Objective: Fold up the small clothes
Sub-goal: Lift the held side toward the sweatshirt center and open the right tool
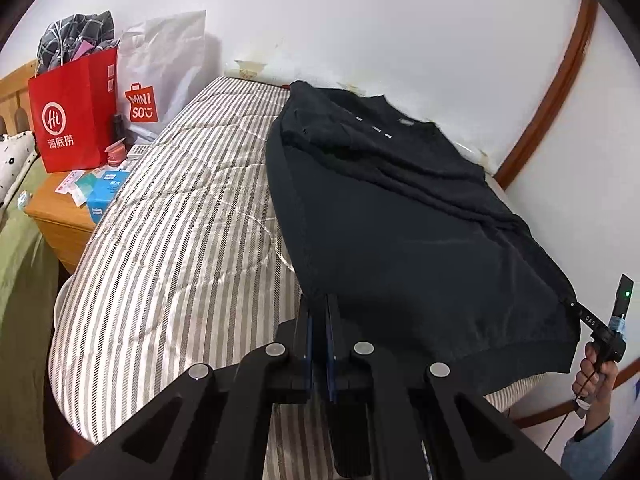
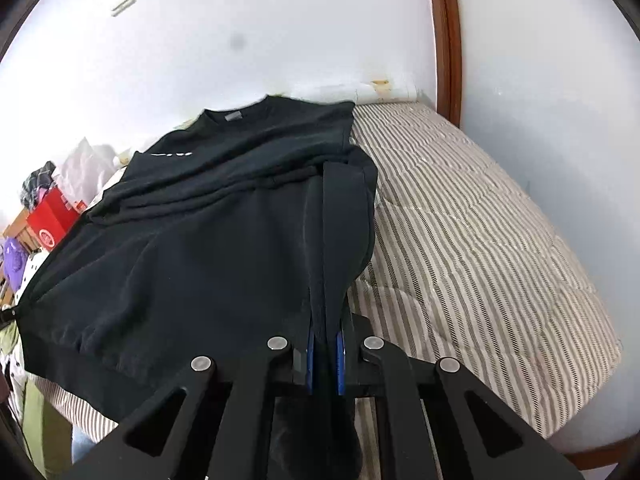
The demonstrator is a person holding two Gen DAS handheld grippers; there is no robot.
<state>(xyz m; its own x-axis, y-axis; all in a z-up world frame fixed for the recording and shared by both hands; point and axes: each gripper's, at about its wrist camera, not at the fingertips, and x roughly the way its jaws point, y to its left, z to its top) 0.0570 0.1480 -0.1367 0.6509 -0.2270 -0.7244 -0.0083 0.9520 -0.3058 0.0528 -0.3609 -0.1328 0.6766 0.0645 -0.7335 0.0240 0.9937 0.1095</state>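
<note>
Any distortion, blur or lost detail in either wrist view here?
Left wrist view: fisheye bends the wooden trim and striped mattress; black sweatshirt shows few folds. Right wrist view: same bending, dark corner vignette, sweatshirt nearly featureless; light soft and even.

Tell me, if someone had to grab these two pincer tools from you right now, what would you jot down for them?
Left gripper: shut on the bottom left corner of the black sweatshirt.
Right gripper: shut on the bottom right corner.
The sweatshirt lies on the striped mattress, collar toward the wall, sleeves already folded across the body.
Done: sleeves in, both hem corners pinched.
Left: probably carry the hem up toward the collar, lay it flat, release.
</note>
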